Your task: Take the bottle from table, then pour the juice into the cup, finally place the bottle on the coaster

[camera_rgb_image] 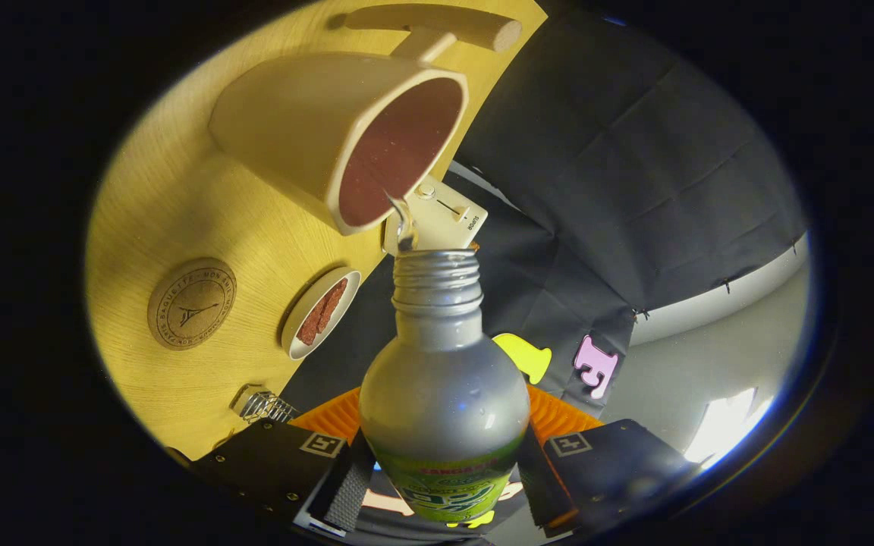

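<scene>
One bottle (443,394), one cup (334,136), one cork coaster (192,303) and one small dish (321,312) are counted. The hand-held gripper (444,462) is closed on the bottle's body, both fingers pressed against its sides. The uncapped neck is tipped at the cup's rim, and a thin stream is seen between mouth and cup. Cup, coaster and dish are carried on the light wooden desk (156,205); black cloth is hung beyond.
</scene>
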Action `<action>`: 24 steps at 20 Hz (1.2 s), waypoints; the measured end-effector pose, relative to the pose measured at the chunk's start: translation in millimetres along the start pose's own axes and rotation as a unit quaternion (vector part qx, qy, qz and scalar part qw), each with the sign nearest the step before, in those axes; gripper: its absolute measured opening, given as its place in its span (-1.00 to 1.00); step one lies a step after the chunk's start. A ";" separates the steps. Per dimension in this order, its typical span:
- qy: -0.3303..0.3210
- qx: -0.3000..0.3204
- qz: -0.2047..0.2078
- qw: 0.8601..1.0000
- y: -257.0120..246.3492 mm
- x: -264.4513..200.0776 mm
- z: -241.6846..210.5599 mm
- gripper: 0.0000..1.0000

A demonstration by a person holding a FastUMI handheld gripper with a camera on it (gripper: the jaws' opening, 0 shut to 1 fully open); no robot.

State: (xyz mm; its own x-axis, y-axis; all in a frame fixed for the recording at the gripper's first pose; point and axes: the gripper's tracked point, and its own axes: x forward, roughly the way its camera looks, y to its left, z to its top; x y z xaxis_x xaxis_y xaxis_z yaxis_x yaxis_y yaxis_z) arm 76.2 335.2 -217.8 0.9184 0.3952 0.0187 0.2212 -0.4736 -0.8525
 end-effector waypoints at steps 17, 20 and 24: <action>-0.017 -0.033 -0.007 0.999 -9.4 -1.4 7.9 0.63; -0.018 -0.035 -0.008 0.999 -10.5 -1.3 10.7 0.63; -0.019 -0.029 -0.009 0.999 -9.5 0.2 12.4 0.63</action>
State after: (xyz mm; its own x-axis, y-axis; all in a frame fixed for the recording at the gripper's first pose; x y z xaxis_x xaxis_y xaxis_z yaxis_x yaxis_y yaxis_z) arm 70.3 349.5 -216.1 0.9014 0.4328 0.0133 0.2573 -0.5107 -0.8204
